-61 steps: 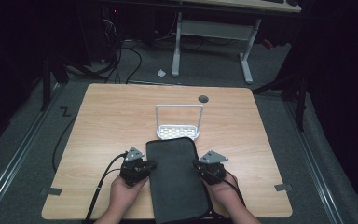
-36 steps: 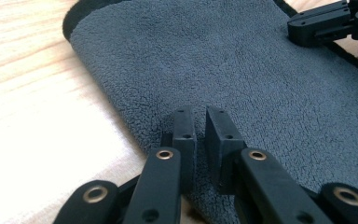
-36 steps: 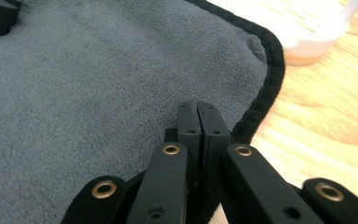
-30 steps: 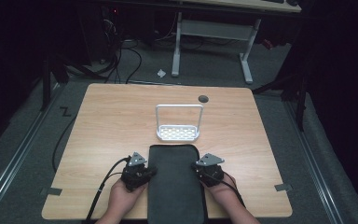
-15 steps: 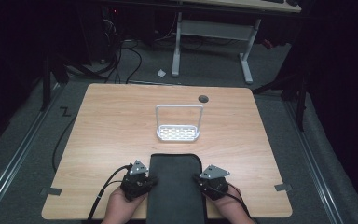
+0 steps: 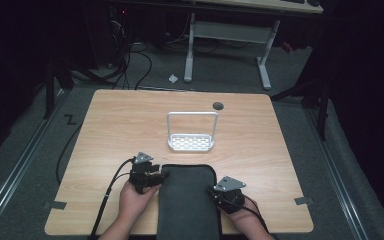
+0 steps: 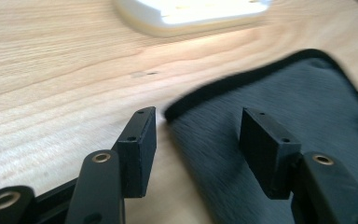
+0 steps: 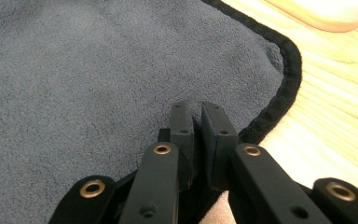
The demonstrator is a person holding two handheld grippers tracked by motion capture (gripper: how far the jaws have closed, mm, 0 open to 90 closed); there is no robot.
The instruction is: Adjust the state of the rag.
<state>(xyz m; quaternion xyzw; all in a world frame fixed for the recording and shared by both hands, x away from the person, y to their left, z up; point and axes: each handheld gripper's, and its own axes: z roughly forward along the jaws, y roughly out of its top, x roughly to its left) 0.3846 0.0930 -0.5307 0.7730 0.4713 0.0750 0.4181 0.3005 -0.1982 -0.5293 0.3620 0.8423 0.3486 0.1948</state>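
Observation:
A dark grey cloth point(image 6: 187, 200) with a black hem lies flat at the table's near edge and hangs over it. My left gripper point(image 6: 159, 175) is at the cloth's far left corner. Its jaws have just been opening and stand wide apart in the left gripper view point(image 7: 200, 140); the cloth's corner point(image 7: 284, 93) lies between them, touching neither pad. My right gripper point(image 6: 215, 191) sits on the cloth's right edge. In the right gripper view its jaws point(image 8: 198, 123) are nearly together, pinching the cloth point(image 8: 98, 70) at the hem.
A small white rack point(image 6: 191, 142) with a tall hoop handle stands mid-table just beyond the cloth, also seen as the rack point(image 7: 191, 11) in the left gripper view. A dark round grommet point(image 6: 218, 105) sits near the wooden table's point(image 6: 120, 125) far edge. Desk legs and cables lie beyond.
Both grippers dragged the cloth toward the near edge, where it now rests. The left gripper then let go, opened wide and shifted up to the far left corner. The right gripper stayed put.

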